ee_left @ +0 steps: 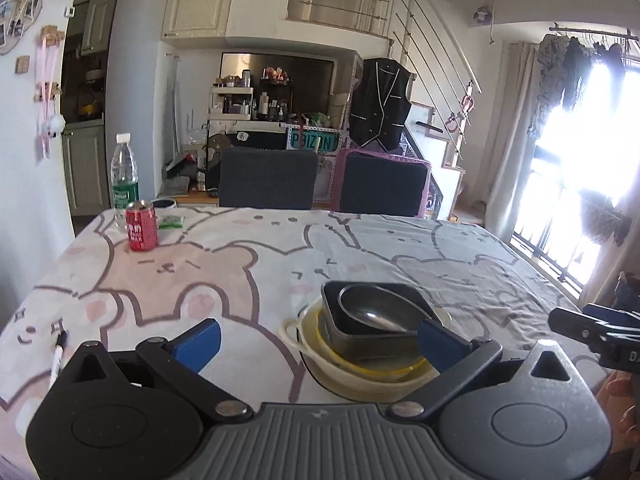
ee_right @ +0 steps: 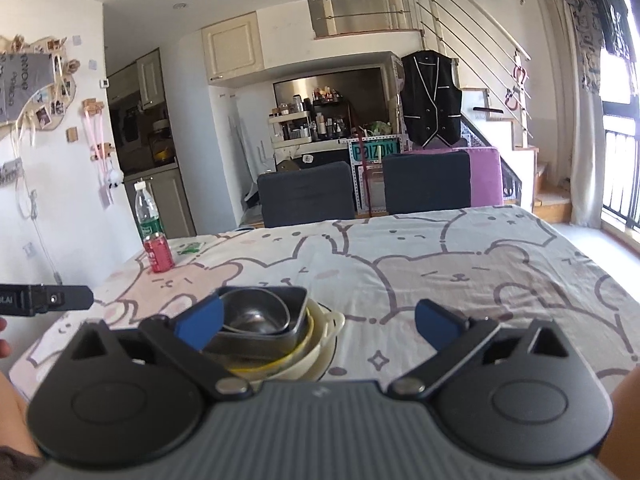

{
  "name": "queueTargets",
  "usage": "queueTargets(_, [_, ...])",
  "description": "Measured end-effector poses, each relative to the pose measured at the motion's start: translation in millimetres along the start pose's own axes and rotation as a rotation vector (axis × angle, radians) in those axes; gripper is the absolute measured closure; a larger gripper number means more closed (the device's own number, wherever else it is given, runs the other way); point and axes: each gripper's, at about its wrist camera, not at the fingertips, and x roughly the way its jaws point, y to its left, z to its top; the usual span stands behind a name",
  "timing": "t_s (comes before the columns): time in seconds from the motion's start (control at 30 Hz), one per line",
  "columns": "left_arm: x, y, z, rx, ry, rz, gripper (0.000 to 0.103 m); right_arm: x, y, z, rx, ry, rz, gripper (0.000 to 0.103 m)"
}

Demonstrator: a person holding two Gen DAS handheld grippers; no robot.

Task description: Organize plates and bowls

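Tablecloth [ee_left: 280, 248] under nested bowls [ee_left: 372, 344]

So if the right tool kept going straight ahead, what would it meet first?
Probably bare tablecloth: the right tool is open and empty, and the stacked dishes sit left of its centre line, by its left finger. Depth is unclear.

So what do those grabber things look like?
Each hand-held gripper, left and right, has two blue pads on black arms with silver pins. The arms hinge on rounded black housings beside a ribbed grey body. From the side, the other one looks like a black bar with white lettering. No sleeves show.
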Motion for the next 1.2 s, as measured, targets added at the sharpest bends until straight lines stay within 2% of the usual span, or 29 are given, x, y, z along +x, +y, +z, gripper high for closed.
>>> queueTargets(0.07, [-1.4,-1.2,-6.6,-0.005,-0.008,0.001,0.0,0.4,0.9,-4.4,0.0,0.009,-0.01,0.0])
queueTargets(0.2, [0.3,-10.2,-15.3,0.023,-0.015,0.052,0.0,-0.8,5.9,-13.8,-0.04,0.009,-0.03,0.0])
queueTargets(0.4, [2.3,-15.3,-27.8,0.018,-0.017,0.029,0.0,-6.7,9.2,-22.8,-0.074,-0.004,-0.048,0.0])
queueTargets(0.7, [-4.5,-21.3,-34.0,0.048,-0.05,0.059,0.0,-11.0,9.1,-29.7,-0.086,-0.02,-0.086,0.0])
queueTargets(1.2, [-5.8,-26.4,-39.4,0.07,-0.058,0.112,0.0,-12.9,15.4,-32.1,-0.137,-0.029,-0.082,0.0])
